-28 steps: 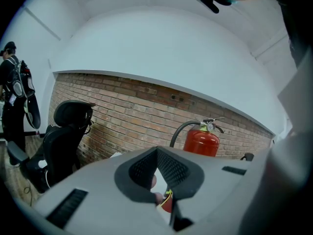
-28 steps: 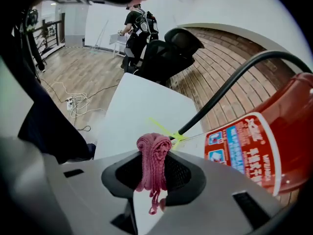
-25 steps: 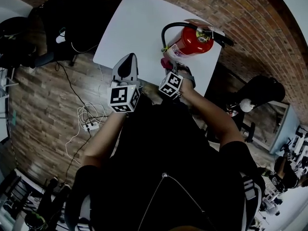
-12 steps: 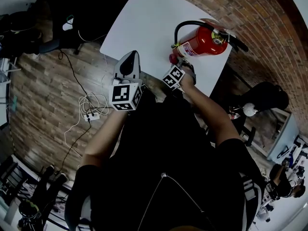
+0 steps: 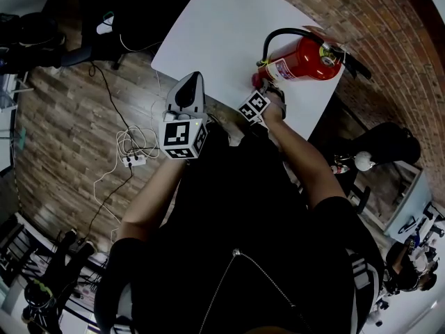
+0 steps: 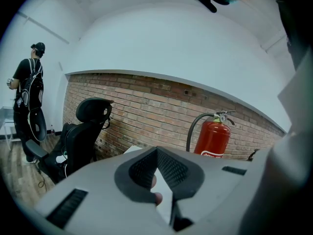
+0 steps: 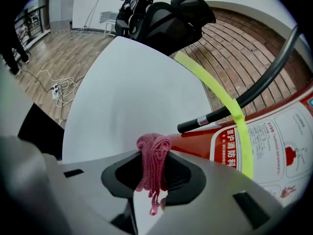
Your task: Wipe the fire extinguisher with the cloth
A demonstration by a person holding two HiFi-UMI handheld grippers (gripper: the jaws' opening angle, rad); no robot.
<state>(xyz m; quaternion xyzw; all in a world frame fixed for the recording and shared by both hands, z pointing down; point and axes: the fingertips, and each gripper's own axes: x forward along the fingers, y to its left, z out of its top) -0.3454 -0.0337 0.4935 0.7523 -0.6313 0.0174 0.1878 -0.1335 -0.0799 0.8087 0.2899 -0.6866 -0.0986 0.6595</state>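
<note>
On table (image 5: 208,33), cloth (image 7: 153,158) has neared fire extinguisher (image 5: 306,60).

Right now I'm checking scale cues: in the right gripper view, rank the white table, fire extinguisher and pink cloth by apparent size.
1. white table
2. fire extinguisher, a close second, cropped by the frame edge
3. pink cloth, smallest despite being nearest the camera

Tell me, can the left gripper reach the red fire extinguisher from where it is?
Probably yes. The left gripper hovers at the table's near edge, and only bare table lies between it and the fire extinguisher. The right gripper, holding the cloth, is at its base, aside.
</note>
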